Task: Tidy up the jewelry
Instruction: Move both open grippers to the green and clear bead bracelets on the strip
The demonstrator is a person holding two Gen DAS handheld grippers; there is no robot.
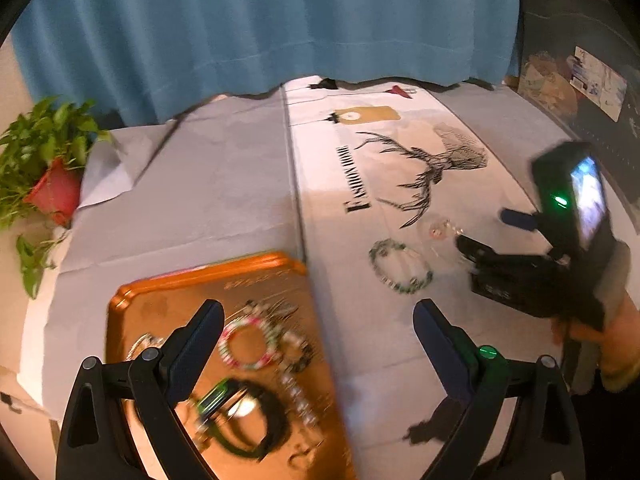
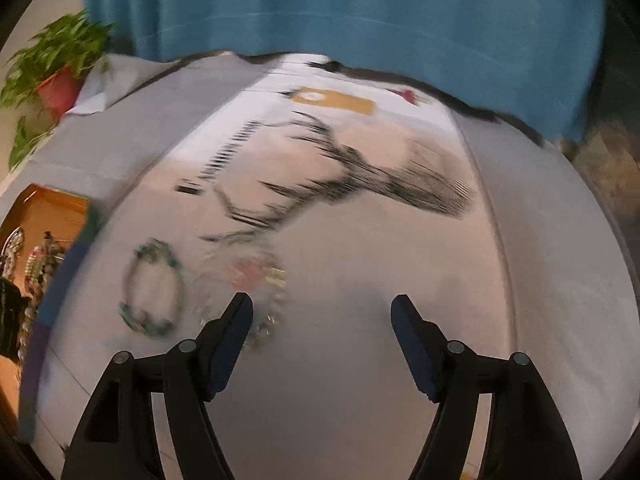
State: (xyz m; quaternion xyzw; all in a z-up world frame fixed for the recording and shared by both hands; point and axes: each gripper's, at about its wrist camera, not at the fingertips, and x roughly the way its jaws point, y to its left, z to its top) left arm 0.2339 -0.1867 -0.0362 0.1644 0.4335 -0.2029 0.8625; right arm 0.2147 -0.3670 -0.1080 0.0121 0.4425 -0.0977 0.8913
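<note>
Jaws wide on both grippers, nothing btwn.

The left gripper (image 1: 318, 320) is hovering with fingers (image 1: 200, 344) spread wide and nothing between them, over an orange tray (image 1: 132, 308) that is holding several bracelets (image 1: 248, 344). To the right, a green beaded bracelet (image 1: 400, 266) is lying on the cloth-covered worktop (image 1: 224, 200). The right gripper (image 1: 488, 236) is reaching toward it, beside a clear trinket (image 1: 438, 232). A potted plant (image 1: 48, 176) is sitting far left.
</note>
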